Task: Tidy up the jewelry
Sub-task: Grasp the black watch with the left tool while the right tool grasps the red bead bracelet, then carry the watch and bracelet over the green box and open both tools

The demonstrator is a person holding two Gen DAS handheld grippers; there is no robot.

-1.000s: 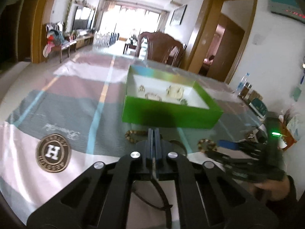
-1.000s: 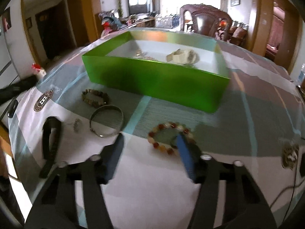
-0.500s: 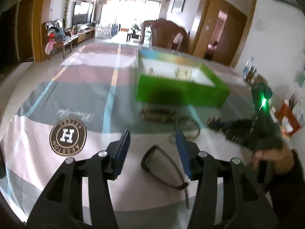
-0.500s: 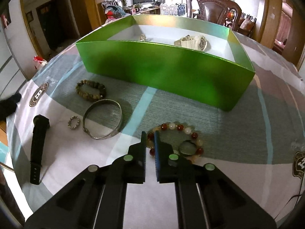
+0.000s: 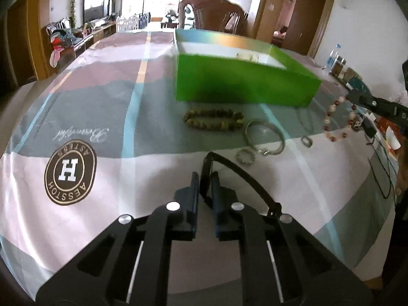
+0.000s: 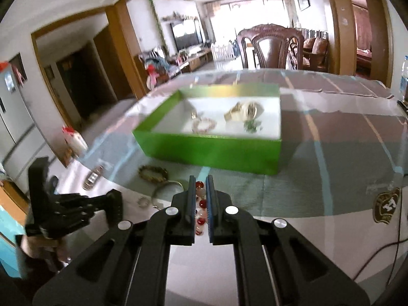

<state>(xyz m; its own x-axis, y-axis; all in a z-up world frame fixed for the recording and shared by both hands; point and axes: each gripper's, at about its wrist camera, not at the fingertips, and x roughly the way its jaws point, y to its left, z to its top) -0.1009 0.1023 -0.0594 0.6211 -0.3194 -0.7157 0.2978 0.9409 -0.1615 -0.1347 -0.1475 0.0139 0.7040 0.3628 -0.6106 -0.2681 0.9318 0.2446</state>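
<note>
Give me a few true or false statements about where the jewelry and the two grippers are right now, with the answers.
1. The right gripper is shut on the red and white bead bracelet. True.
2. The left gripper is open and holds nothing. False: it is shut on the black strap.
3. The green box is empty. False: several pieces already lie on its white floor.
4. The brown bead bracelet lies on the table in front of the box. True.
5. The silver bangle is inside the box. False: it lies on the cloth beside the brown bead bracelet.
</note>
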